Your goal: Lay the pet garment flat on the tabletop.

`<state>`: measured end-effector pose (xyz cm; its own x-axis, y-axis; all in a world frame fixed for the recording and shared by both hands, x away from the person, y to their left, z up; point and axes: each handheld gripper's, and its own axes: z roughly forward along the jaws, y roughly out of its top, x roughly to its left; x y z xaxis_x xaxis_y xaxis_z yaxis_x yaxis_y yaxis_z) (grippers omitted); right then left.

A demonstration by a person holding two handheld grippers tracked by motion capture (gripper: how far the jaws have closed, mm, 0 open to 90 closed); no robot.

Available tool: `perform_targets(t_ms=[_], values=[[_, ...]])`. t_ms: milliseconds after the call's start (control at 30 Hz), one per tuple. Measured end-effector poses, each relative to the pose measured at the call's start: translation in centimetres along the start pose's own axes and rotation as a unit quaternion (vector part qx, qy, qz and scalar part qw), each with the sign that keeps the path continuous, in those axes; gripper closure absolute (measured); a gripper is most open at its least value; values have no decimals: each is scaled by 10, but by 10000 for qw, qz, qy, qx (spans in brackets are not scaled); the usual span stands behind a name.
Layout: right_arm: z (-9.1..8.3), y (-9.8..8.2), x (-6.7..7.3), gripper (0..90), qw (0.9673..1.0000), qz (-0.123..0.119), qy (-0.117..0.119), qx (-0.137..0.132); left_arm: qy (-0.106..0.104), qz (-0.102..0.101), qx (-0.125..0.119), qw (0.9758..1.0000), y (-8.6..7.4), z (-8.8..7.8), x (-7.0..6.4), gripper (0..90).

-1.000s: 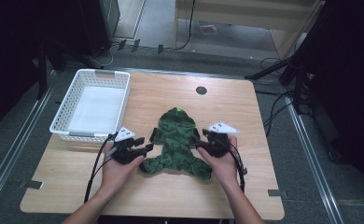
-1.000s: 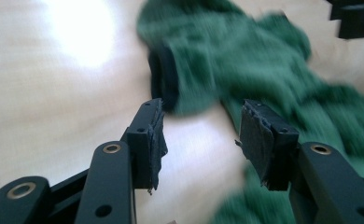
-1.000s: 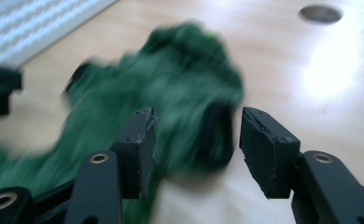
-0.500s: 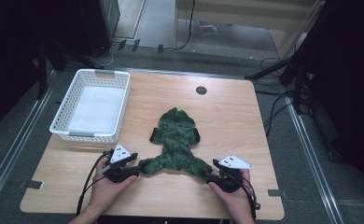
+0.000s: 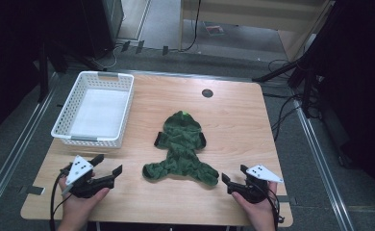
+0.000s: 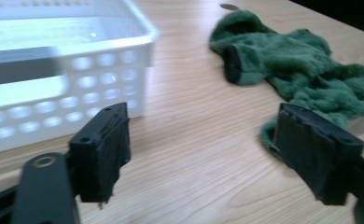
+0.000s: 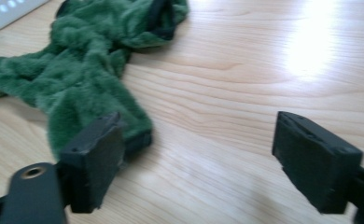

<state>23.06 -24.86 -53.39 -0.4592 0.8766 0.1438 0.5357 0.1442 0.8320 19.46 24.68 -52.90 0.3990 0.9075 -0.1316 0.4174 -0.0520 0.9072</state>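
overhead faces forward; gripper cameras low (garment (image 5: 182, 149) shared)

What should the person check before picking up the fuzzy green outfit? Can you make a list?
1. Left gripper open: ok, jaws stand apart.
2. Right gripper open: ok, jaws stand apart.
3. Both grippers holding nothing: ok.
4. Green outfit lying on the table, nothing on top: ok.
5. White basket free of things inside: ok, as far as the high view shows.
6. Outfit spread flat without folds: not ok, its lower part looks bunched.
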Motion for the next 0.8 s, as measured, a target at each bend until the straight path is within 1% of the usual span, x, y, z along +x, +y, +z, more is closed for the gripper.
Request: perform_targets(t_ms=[67, 100, 167, 267, 333, 400, 433, 500, 600, 667, 733, 800], values=[[-5, 0, -4, 134, 9999, 66, -105, -37, -41, -144, 33, 9999, -2, -7, 11, 168], [-7, -1, -7, 126, 9999, 77, -116, -62, 7, -196, 15, 9998, -4, -10, 16, 161], [-12, -1, -11, 67, 9998, 86, -157, -99, 107, -272, -3, 9996, -6, -17, 26, 145], [-18, -2, -16, 4, 9998, 99, -127, -92, 297, -394, -79, 9988, -7, -28, 41, 133], [-21, -3, -19, 0, 9997, 143, -177, -89, 399, -472, -74, 9981, -9, -33, 49, 89], [-24, -4, -23, 0, 9995, 160, -243, -137, 461, -550, -82, 9974, -11, -38, 57, 75], [-26, -4, -26, 0, 9993, 181, -301, -150, 484, -562, -77, 9972, -12, -40, 59, 64], [-29, -5, -31, 0, 9989, 233, -368, -174, 501, -524, -82, 9973, -14, -45, 65, 13], [-33, -11, -41, 0, 9979, 226, -594, -151, 673, -619, -140, 9957, -16, -51, 77, 13], [-36, -16, -47, 0, 9970, 261, -718, -114, 796, -709, -178, 9941, -17, -54, 86, 13], [-39, -20, -54, 0, 9965, 336, -762, -111, 879, -780, -172, 9929, -19, -58, 95, 13], [-43, -24, -59, 0, 9958, 380, -828, -100, 1003, -847, -178, 9912, -21, -61, 103, 13]])
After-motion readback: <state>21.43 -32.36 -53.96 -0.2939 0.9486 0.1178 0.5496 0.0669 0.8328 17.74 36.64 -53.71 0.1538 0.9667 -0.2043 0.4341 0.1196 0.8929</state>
